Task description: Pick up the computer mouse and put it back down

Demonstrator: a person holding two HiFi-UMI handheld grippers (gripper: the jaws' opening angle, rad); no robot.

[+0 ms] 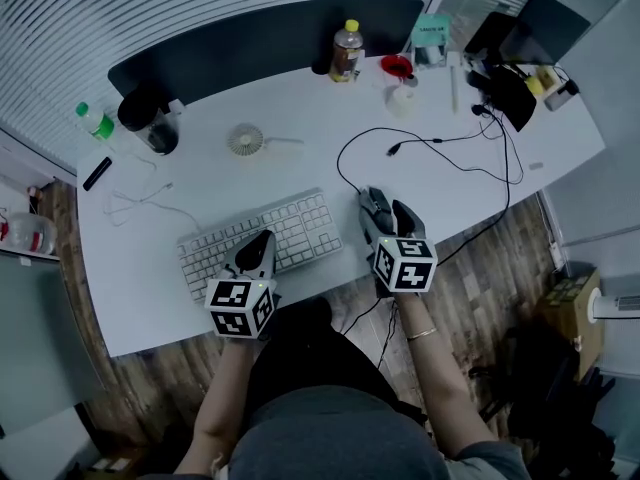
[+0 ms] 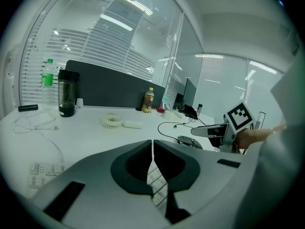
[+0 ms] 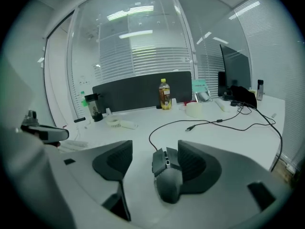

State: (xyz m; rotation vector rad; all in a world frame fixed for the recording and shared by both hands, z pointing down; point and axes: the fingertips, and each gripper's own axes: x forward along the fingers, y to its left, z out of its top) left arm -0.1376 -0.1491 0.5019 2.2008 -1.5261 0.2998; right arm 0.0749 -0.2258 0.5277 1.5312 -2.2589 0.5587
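One mouse (image 3: 167, 175), one keyboard (image 1: 265, 238) on a white desk (image 1: 300, 163) (blinds (image 1: 200, 8) behind); right gripper (image 3: 153, 149) spread astride mouse, left gripper (image 2: 152, 143) closed.

Mostly matt plastic on smooth surfaces

The computer mouse (image 3: 167, 178) looks matt dark-grey plastic, the keyboard (image 1: 262, 240) pale plastic, the desk (image 1: 300, 158) smooth white laminate, the floor (image 1: 500, 258) wood-grained planks, and the right gripper (image 3: 155, 162) matt grey plastic with ribbed dark pads (image 3: 113, 162).

On my desk (image 1: 300, 118): one white keyboard (image 1: 262, 240), small round fan (image 1: 245, 140), amber drink bottle (image 1: 347, 52), dark tumbler (image 1: 150, 123), green-capped bottle (image 1: 95, 120), loose black cable (image 1: 430, 148).
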